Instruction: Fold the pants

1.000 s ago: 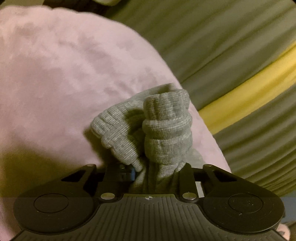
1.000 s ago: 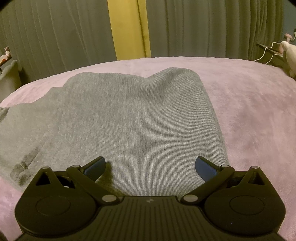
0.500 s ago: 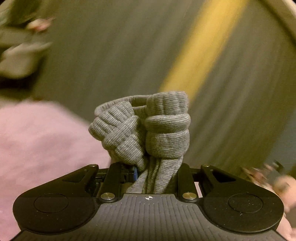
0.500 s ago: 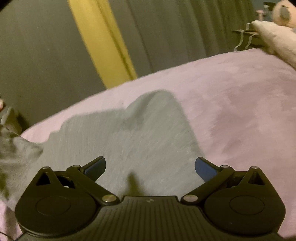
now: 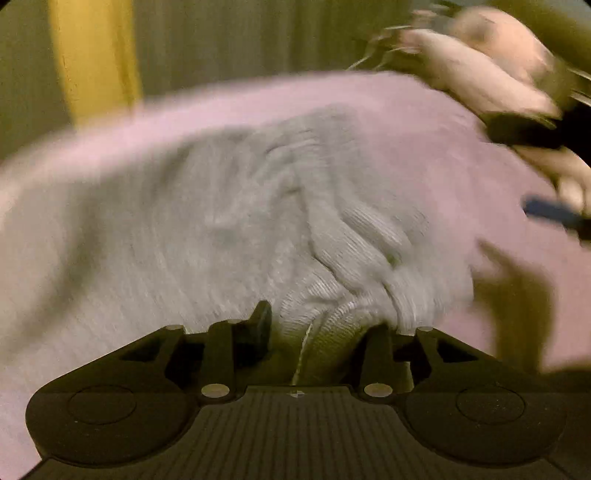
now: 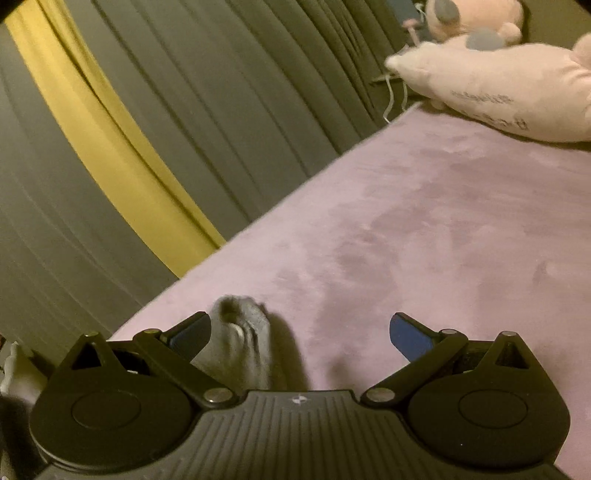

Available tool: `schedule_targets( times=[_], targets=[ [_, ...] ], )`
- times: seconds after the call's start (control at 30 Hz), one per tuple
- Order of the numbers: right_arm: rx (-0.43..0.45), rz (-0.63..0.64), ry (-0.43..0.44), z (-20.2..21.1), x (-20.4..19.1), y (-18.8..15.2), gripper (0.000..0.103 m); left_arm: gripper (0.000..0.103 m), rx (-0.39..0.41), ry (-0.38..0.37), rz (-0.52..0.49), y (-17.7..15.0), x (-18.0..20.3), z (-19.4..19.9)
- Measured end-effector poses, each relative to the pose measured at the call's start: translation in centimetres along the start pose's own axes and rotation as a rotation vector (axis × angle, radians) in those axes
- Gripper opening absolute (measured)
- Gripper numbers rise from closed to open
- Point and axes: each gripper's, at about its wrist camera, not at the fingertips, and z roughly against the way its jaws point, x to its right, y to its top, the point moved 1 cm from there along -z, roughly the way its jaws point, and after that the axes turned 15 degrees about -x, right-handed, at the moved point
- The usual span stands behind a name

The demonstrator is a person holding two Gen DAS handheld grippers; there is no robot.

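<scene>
The grey pants (image 5: 177, 243) lie spread on the pink bed cover (image 5: 461, 166), blurred by motion. Their ribbed bunched end (image 5: 354, 240) rests on top of the cloth, trailing back between the fingers of my left gripper (image 5: 319, 328). Its jaws are opening, and a gap shows beside the left finger (image 5: 263, 321). My right gripper (image 6: 301, 332) is open and tilted over the bed. A grey corner of the pants (image 6: 236, 343) sits just inside its left pad (image 6: 190, 332), loose. One blue pad of the right gripper (image 5: 554, 216) shows at the right edge of the left wrist view.
Grey pleated curtains (image 6: 192, 110) with a yellow strip (image 6: 110, 155) hang behind the bed's far edge. A pale pink pillow (image 6: 498, 88) and a plush toy (image 6: 472, 18) lie at the far right corner, with a white cable (image 6: 391, 99) beside them. Bare pink bed cover (image 6: 443, 240) stretches to the right.
My left gripper swung across and rolled, carrying the bunched ribbed end from the bed's edge onto the spread pants, and its jaws have parted. My right gripper rolled and drifted off the pants.
</scene>
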Motion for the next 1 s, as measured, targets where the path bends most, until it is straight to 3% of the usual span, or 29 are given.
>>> schedule_targets(
  times=[0.03,0.07,0.1,0.2,0.27,0.33,0.37,0.43,0.5,0.63,0.87,0.97,1.0],
  targets=[
    [-0.001,-0.011,0.007,0.1,0.6,0.2,0.103,0.068,0.021,0.027,-0.025,-0.2,-0.3,1.3],
    [-0.003,-0.018,0.017,0.2,1.2,0.4,0.103,0.086,0.07,0.026,-0.011,-0.5,-1.1,3.3],
    [-0.004,-0.024,0.023,0.4,1.7,0.4,0.103,0.095,0.123,0.004,0.022,-1.1,-2.1,5.0],
    [-0.019,-0.05,0.042,0.3,2.3,0.4,0.103,0.097,0.219,-0.021,0.173,-3.0,-6.8,8.0],
    [-0.067,-0.076,0.101,-0.3,2.1,0.3,0.103,0.097,0.205,0.026,0.334,-5.0,-10.9,8.3],
    [-0.131,-0.098,0.165,-1.3,1.5,-0.1,0.103,0.097,0.123,0.037,0.492,-7.4,-14.4,7.2],
    [-0.153,-0.106,0.18,-1.6,1.3,-0.3,0.103,0.097,0.072,0.01,0.56,-8.3,-15.7,6.6],
    [-0.194,-0.115,0.194,-2.0,0.7,-0.8,0.103,0.096,-0.005,-0.115,0.715,-10.8,-18.1,5.1],
    [-0.209,-0.119,0.201,-2.0,0.3,-1.2,0.103,0.096,-0.009,-0.202,0.773,-13.0,-19.1,5.0],
    [-0.223,-0.148,0.202,-2.2,0.2,-1.4,0.103,0.096,0.03,-0.185,0.675,-12.4,-17.7,5.6],
    [-0.242,-0.111,0.179,-1.8,-1.0,-1.7,0.103,0.096,-0.018,0.031,0.316,-12.1,-13.1,7.2],
    [-0.24,-0.134,0.195,-1.5,-0.6,-1.5,0.103,0.096,-0.029,0.207,0.106,-12.7,-11.6,7.2],
    [-0.239,-0.139,0.194,-1.5,-0.5,-1.5,0.103,0.096,-0.032,0.231,0.065,-12.9,-11.4,7.0]
  ],
)
